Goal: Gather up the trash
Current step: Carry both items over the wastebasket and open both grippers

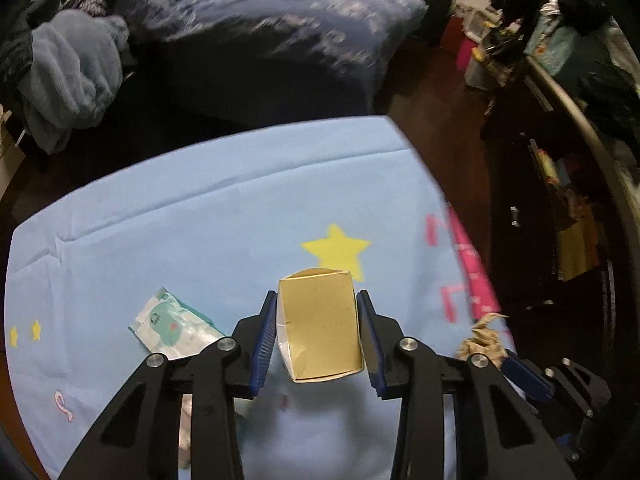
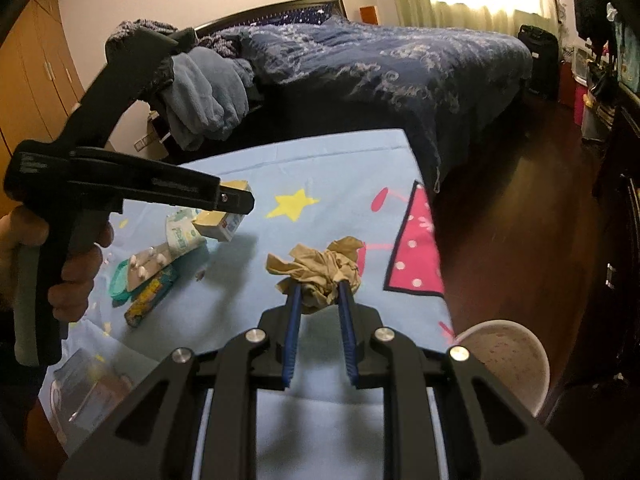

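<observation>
My left gripper (image 1: pixel 317 300) is shut on a small tan cardboard box (image 1: pixel 320 328) and holds it above the light-blue cloth (image 1: pixel 200 224); the box also shows in the right wrist view (image 2: pixel 222 222) under the left gripper (image 2: pixel 236 200). My right gripper (image 2: pixel 320 292) is shut on a crumpled brown paper wad (image 2: pixel 320 268), which also shows at the right in the left wrist view (image 1: pixel 480 340). A white-green wipes packet (image 1: pixel 172 324) lies left of the box.
A blister pack (image 2: pixel 150 262), a teal lid (image 2: pixel 120 284) and a yellow-blue wrapper (image 2: pixel 150 298) lie on the cloth at left. A white bin (image 2: pixel 508 356) stands at the table's right edge. A bed (image 2: pixel 380 64) is behind; dark shelves (image 1: pixel 560 200) stand right.
</observation>
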